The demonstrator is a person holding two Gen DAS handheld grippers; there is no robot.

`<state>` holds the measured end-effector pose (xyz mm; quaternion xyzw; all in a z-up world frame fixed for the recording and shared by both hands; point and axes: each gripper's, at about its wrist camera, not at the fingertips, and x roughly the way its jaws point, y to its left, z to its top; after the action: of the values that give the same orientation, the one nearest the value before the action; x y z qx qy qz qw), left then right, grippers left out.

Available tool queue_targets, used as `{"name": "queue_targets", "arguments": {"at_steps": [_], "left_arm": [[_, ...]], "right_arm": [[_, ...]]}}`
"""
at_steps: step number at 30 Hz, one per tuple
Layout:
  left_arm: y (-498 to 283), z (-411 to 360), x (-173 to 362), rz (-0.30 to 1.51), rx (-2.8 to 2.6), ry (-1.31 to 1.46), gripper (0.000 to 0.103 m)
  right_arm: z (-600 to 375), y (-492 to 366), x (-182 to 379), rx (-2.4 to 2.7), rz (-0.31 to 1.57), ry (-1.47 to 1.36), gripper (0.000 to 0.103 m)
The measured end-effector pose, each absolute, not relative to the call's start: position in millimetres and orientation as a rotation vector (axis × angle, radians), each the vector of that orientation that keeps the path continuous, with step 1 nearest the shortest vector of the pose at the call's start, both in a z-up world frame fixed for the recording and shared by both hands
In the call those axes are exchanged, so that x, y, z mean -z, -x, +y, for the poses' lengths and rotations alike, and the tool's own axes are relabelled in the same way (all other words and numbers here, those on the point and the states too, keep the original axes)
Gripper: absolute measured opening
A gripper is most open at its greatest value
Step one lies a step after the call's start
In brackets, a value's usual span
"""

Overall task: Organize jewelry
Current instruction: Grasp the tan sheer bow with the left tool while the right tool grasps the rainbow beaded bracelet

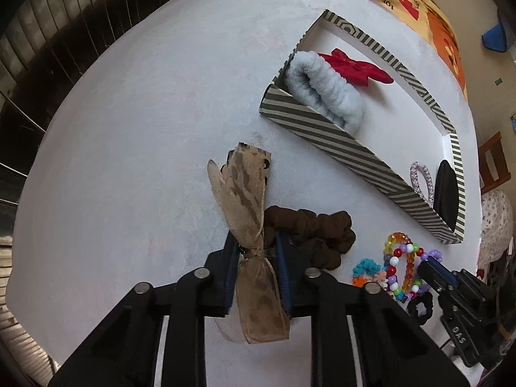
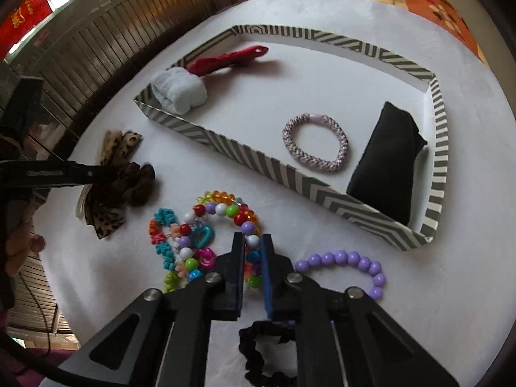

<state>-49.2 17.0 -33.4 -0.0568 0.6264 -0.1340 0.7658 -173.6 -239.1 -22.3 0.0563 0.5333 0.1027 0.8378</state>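
Note:
My left gripper (image 1: 256,245) is shut on the knot of a tan leopard-print ribbon bow (image 1: 245,190), which hangs between the fingers; the bow also shows in the right wrist view (image 2: 111,158). A brown scrunchie (image 1: 319,232) lies just right of it. My right gripper (image 2: 253,242) is shut on a multicoloured bead bracelet (image 2: 222,209) in a pile of bright bracelets. The striped tray (image 2: 245,154) holds a pale blue scrunchie (image 2: 180,92), a red bow (image 2: 225,59), a pink braided band (image 2: 314,142) and a black pouch (image 2: 387,158).
A purple bead bracelet (image 2: 348,261) and a black scrunchie (image 2: 264,354) lie by my right gripper. The white round table (image 1: 129,129) ends at dark wooden slats on the left. An orange patterned cloth (image 1: 412,3) lies beyond the tray.

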Motion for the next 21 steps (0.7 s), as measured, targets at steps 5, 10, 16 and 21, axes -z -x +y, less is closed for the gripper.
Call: {"name": "queue_targets", "arguments": {"at_steps": [5,10,16,21], "left_arm": [[51.3,24.7,9.2,1.310,0.328,0.135,0.012],[48.8,29.9,-24.2,1.252,0.372,0.155,0.012],[37.9,20.6,-55.3,1.191,0.414,0.148,0.012],[24.4,0.1,-70.1,1.164,0.442,0.126,0.012]], "right_arm": [[-243.6,181.1,-9.7,-0.241,1.072,-0.162,0.010],[-244.4,183.6,-41.3,-0.252,1.008,-0.166,0.010],[-255.3,176.1,-65.8,-0.227,0.955,-0.162,0.010],[-266.5,163.6,-76.9,-0.200,0.936,-0.160,0.010]]}}
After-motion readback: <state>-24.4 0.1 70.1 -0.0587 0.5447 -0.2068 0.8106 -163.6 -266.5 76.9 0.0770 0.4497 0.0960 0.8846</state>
